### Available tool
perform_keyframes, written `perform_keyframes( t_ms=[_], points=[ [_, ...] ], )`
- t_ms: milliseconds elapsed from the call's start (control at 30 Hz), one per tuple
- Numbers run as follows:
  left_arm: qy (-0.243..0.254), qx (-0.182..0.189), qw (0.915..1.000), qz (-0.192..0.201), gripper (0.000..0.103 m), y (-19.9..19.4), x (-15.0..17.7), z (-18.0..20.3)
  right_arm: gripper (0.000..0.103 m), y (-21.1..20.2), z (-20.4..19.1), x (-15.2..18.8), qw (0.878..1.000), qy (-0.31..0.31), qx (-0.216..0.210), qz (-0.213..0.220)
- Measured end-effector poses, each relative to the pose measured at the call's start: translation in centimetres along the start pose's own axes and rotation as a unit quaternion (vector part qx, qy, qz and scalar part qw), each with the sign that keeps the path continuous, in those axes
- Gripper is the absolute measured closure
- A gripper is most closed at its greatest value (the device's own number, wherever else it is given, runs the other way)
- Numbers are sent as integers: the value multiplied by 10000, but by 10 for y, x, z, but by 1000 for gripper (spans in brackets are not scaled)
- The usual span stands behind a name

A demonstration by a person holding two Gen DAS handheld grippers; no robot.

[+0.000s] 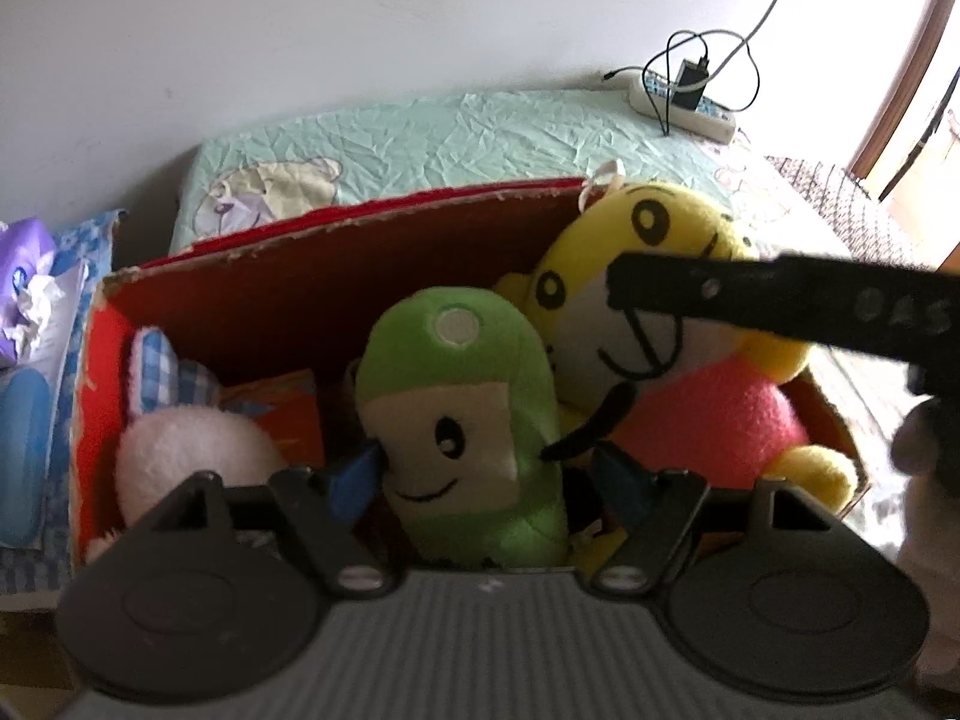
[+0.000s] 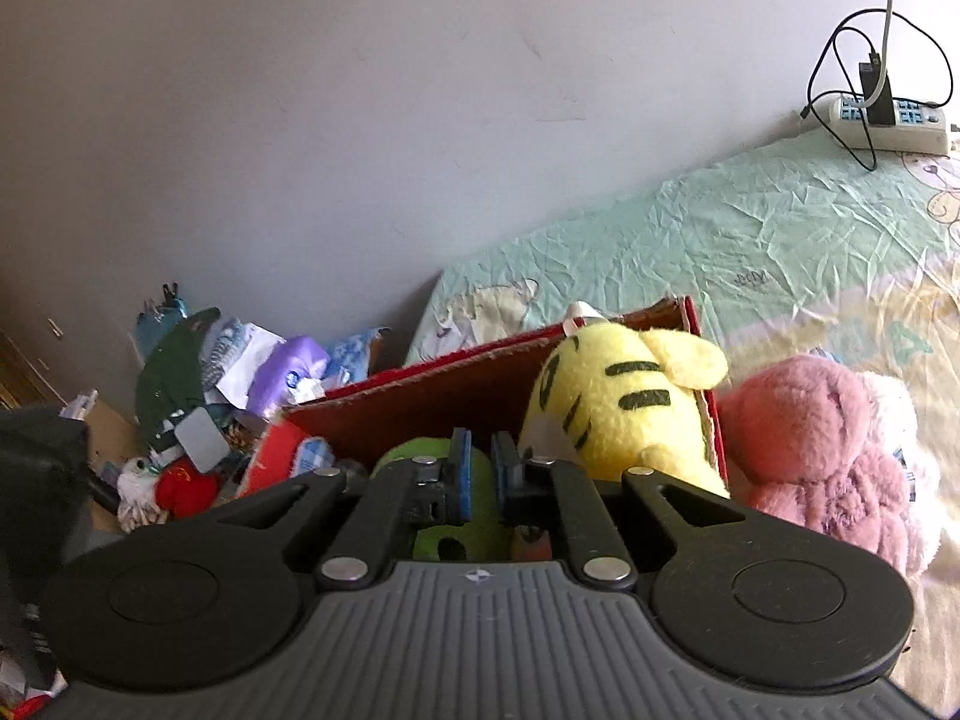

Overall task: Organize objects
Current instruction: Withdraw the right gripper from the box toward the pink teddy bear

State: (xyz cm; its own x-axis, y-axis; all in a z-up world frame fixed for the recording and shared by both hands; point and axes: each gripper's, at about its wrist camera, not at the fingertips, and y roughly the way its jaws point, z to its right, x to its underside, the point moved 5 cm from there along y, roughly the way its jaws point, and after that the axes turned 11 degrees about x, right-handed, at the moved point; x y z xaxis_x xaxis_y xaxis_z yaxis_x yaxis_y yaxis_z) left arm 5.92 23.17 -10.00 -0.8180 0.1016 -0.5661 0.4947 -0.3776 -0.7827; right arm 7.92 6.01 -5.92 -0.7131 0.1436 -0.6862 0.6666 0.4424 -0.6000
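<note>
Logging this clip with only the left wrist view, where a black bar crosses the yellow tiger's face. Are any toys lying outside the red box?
Observer: Yes. The right wrist view shows a pink plush on the bed sheet, just outside the red box, past its right wall.
Operator: How do the right gripper's jaws stand?
Observer: The right gripper has its pads close together with a thin gap, and the green plush shows beneath it.
Operator: Anything else loose?
Observer: A clutter heap sits against the wall, left of the box.
</note>
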Motion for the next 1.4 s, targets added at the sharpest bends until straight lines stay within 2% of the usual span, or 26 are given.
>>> perform_keyframes(
  t_ms=[233,333,867,1400],
  points=[
    [219,-40,9998,-7,17,3,0,13,92,0,9,6,9997,196,-13,-124],
    [317,-183,9993,-65,16,7,0,16,93,0,12,8,9996,255,22,-140],
    [128,-237,9996,-77,15,-3,-1,18,90,-12,19,17,9989,414,34,-194],
    [244,-594,9979,60,13,-24,12,33,88,-40,18,31,9996,269,14,-72]
  ],
)
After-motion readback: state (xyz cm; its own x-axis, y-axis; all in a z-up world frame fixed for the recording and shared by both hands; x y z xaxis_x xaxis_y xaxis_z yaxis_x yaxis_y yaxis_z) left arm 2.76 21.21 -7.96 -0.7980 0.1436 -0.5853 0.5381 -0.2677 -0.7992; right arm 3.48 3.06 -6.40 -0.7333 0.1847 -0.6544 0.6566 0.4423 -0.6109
